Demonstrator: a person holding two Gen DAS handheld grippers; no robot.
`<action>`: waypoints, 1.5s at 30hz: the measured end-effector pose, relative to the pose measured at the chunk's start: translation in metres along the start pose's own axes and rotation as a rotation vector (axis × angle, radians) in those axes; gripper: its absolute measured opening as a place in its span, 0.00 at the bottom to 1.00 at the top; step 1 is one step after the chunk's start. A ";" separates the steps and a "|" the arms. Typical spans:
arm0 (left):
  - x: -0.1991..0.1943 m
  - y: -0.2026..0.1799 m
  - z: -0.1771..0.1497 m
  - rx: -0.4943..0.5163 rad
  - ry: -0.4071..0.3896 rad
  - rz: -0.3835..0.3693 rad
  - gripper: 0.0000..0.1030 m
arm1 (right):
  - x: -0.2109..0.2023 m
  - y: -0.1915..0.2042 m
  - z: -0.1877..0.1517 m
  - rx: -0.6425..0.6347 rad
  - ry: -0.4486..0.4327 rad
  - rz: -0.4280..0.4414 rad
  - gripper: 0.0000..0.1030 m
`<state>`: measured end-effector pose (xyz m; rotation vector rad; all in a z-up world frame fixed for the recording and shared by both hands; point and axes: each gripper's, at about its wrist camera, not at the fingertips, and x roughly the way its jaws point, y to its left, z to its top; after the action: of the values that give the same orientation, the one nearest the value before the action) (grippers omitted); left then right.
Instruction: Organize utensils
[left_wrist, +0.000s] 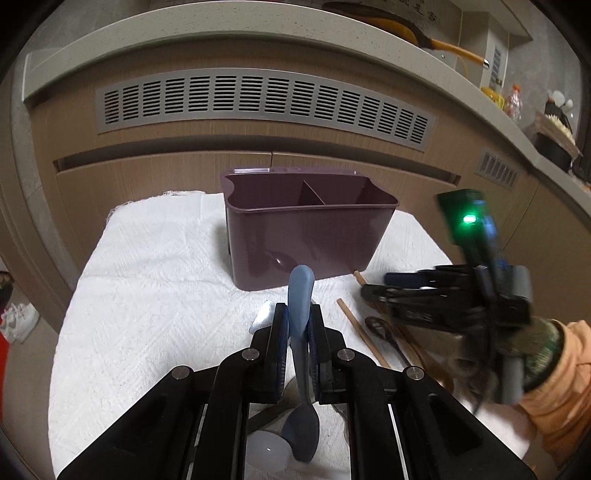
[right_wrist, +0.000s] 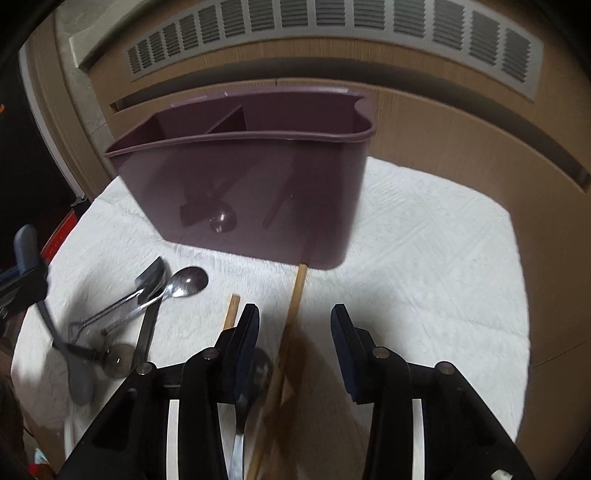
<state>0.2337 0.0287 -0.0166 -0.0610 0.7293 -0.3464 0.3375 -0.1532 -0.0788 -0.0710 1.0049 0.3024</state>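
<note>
Left tongs (left_wrist: 298, 325) clamp blue spoon (left_wrist: 300, 295); right tongs (right_wrist: 294, 325) agape; white cloth (left_wrist: 155, 266); wood cabinets (left_wrist: 147, 177).

A blue-grey spoon (left_wrist: 300, 332) stands clamped upright before the divided purple caddy (left_wrist: 306, 236); chopsticks (right_wrist: 293, 314) lie flat.

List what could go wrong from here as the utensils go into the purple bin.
1. The left gripper clamps the blue-grey plastic spoon mid-handle, bowl hanging underneath; it may pivot or slip in transit.
2. The open right gripper straddles a wooden chopstick touching the purple plastic bin; closing carelessly may nudge the bin or catch the metal spoon beneath.
</note>
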 end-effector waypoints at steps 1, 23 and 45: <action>-0.001 0.002 0.000 -0.004 -0.001 -0.007 0.11 | 0.005 0.000 0.002 0.001 0.008 -0.001 0.36; -0.029 -0.023 0.011 0.022 -0.054 -0.029 0.10 | -0.102 0.024 -0.015 -0.044 -0.199 0.055 0.05; -0.080 -0.029 0.186 0.114 -0.382 0.016 0.09 | -0.248 0.009 0.149 -0.031 -0.734 0.094 0.05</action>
<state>0.2928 0.0157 0.1788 -0.0128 0.3316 -0.3483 0.3337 -0.1686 0.2104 0.0589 0.2747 0.3917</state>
